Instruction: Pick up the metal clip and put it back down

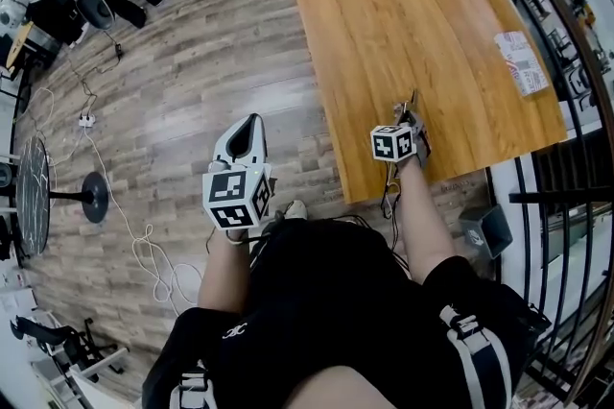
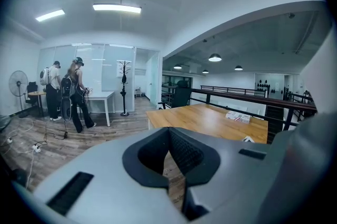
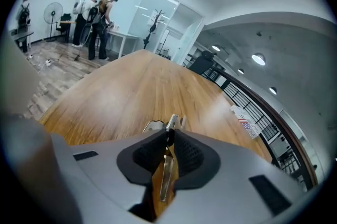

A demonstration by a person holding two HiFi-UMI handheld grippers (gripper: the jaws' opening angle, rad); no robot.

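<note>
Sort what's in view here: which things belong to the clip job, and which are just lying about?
Job:
- metal clip, pinched in the right gripper
- wooden table beneath it

Lying about:
- printed packet near the table's right edge
- floor fan
- loose cables on the floor
- left gripper, shut and empty, off the table

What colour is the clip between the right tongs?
Shiny silver metal: the clip shows best in the right gripper view, against the black pads.
</note>
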